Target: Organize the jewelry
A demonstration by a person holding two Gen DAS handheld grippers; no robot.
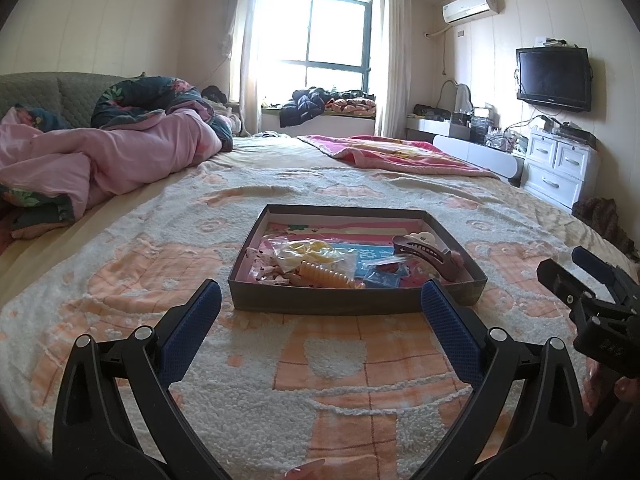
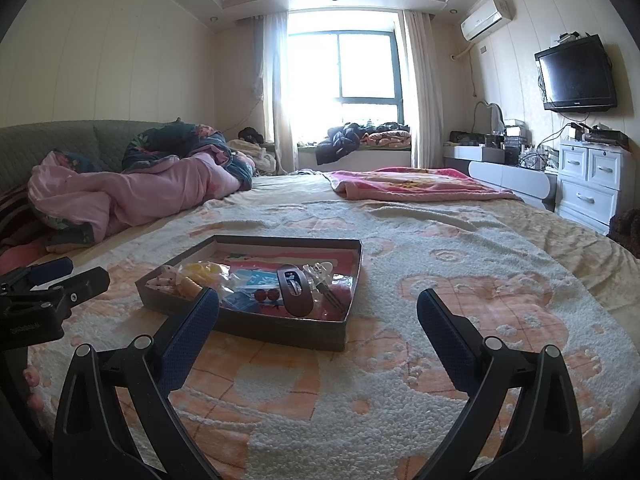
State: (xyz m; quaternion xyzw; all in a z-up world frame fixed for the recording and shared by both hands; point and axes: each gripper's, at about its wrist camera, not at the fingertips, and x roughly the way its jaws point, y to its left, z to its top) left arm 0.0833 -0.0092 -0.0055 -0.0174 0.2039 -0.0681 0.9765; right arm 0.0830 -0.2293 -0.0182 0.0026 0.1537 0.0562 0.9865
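A shallow dark box point(image 1: 352, 301) sits on the bed and holds hair accessories: a brown hair claw point(image 1: 424, 254), an orange comb clip point(image 1: 330, 276), a yellow item in a clear bag point(image 1: 308, 254) and small blue packets point(image 1: 382, 278). My left gripper point(image 1: 320, 316) is open and empty, just in front of the box's near wall. In the right wrist view the box point(image 2: 280, 326) lies ahead to the left, with the brown claw point(image 2: 294, 290) and a clear clip point(image 2: 320, 274) inside. My right gripper point(image 2: 318, 322) is open and empty, over the blanket by the box's right corner.
The box rests on a peach-and-white fuzzy blanket point(image 1: 320, 380). A rumpled pink quilt point(image 1: 100, 160) lies at the back left, a pink blanket point(image 1: 384, 152) at the back right. White drawers point(image 2: 596, 184) and a wall TV point(image 2: 576, 74) stand to the right.
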